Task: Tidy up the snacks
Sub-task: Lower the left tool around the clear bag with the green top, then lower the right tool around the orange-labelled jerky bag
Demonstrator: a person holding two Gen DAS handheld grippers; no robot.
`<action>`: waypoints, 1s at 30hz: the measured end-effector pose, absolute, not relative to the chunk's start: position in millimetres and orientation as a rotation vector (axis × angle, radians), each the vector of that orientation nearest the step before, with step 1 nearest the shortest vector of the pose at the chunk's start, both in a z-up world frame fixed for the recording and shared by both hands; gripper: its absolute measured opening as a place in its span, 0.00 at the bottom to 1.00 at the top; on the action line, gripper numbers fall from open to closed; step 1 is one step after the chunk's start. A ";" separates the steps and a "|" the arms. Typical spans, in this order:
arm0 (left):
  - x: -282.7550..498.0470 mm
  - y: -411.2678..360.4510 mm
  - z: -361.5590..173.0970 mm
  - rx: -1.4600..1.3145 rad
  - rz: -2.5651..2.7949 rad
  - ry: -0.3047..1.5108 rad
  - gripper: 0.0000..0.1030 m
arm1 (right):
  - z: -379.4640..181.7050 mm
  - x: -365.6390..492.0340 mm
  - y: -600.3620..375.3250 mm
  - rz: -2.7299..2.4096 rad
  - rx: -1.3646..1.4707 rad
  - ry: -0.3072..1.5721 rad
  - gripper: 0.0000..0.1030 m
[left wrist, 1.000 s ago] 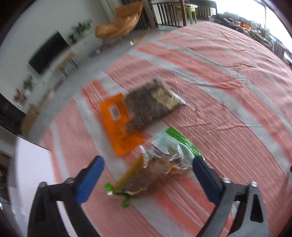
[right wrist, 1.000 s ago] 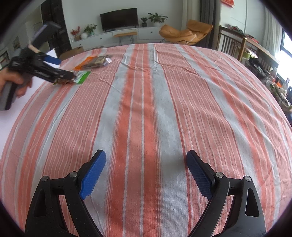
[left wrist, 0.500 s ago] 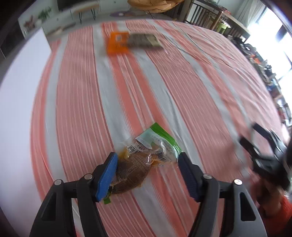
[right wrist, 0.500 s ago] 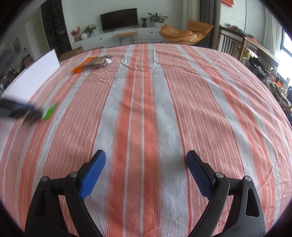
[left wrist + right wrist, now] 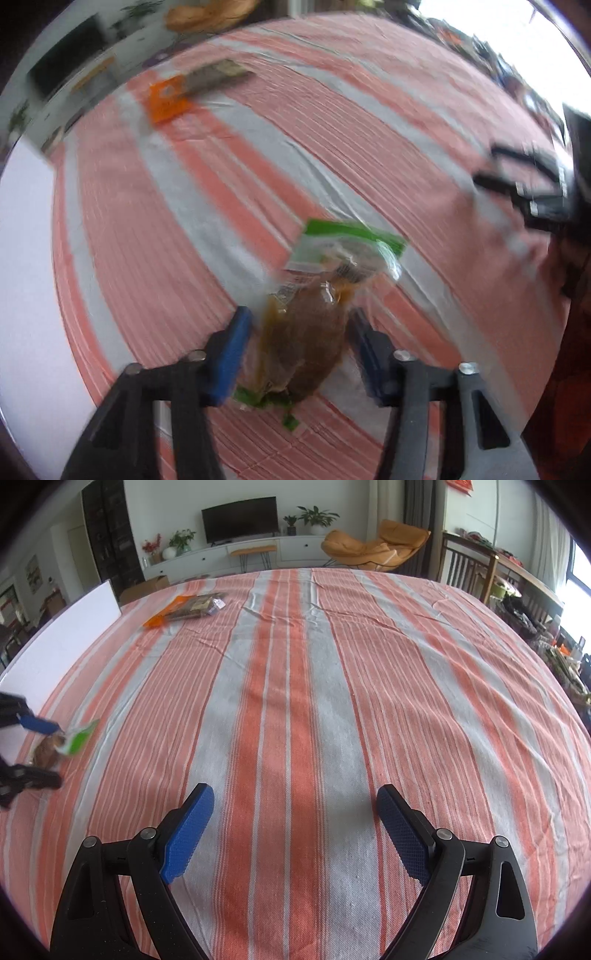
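A clear snack bag (image 5: 306, 332) with a brown bun inside and a green end lies lengthwise between the blue pads of my left gripper (image 5: 301, 339). The jaws are closing and the pads meet the bag's sides. The right wrist view shows that gripper (image 5: 44, 751) at the far left edge, with the bag's green end (image 5: 77, 736) poking out. An orange packet (image 5: 166, 99) with a dark snack pack (image 5: 218, 75) on it lies far off, visible again in the right wrist view as the orange packet (image 5: 157, 619) and dark pack (image 5: 195, 607). My right gripper (image 5: 295, 834) hangs open over bare cloth.
A red-and-grey striped cloth (image 5: 295, 701) covers the whole table. A white board (image 5: 66, 635) runs along the left edge. The right gripper (image 5: 487, 166) shows black at the right of the left wrist view. Chairs, a TV and a sideboard stand beyond the table.
The left gripper travelled away from the orange packet with the bun bag between its jaws. Its jaws narrowed from wide apart to close around the bag. The right gripper stayed still.
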State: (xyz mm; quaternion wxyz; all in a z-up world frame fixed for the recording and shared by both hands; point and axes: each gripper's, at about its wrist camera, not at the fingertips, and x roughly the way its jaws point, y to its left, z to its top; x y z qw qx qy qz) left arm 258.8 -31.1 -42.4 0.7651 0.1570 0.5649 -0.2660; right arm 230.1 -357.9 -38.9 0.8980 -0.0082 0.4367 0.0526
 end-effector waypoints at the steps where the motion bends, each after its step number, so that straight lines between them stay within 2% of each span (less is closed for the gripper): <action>1: 260.9 -23.9 -40.9 0.285 -0.527 1.226 0.45 | -38.9 229.9 -358.0 0.110 -0.014 0.904 0.89; 4: 257.7 1.2 -40.2 0.137 -0.233 1.175 0.46 | -39.3 230.3 -358.8 0.112 -0.011 0.903 0.89; 6: 247.4 9.9 -43.6 0.058 -0.142 1.120 0.53 | -39.1 230.0 -359.2 0.111 -0.012 0.903 0.89; 8: 239.1 9.0 -46.6 0.051 -0.129 1.064 0.70 | -38.8 229.9 -359.1 0.111 -0.012 0.904 0.89; 10: 233.0 11.8 -48.9 0.066 -0.109 1.033 0.94 | -39.0 230.0 -359.0 0.110 -0.013 0.904 0.89; 12: 234.6 10.5 -55.5 0.072 -0.164 1.027 1.00 | -38.8 229.8 -359.1 0.110 -0.012 0.904 0.89; 16: 228.0 13.8 -55.8 0.096 -0.222 0.944 1.00 | -38.8 229.7 -359.4 0.109 -0.014 0.904 0.89; 28: 229.8 15.7 -59.7 0.079 -0.209 0.939 1.00 | -41.8 228.1 -357.0 0.092 -0.057 0.915 0.89; 30: 229.9 15.7 -59.8 0.078 -0.209 0.939 1.00 | -41.9 229.0 -355.3 0.099 -0.061 0.920 0.93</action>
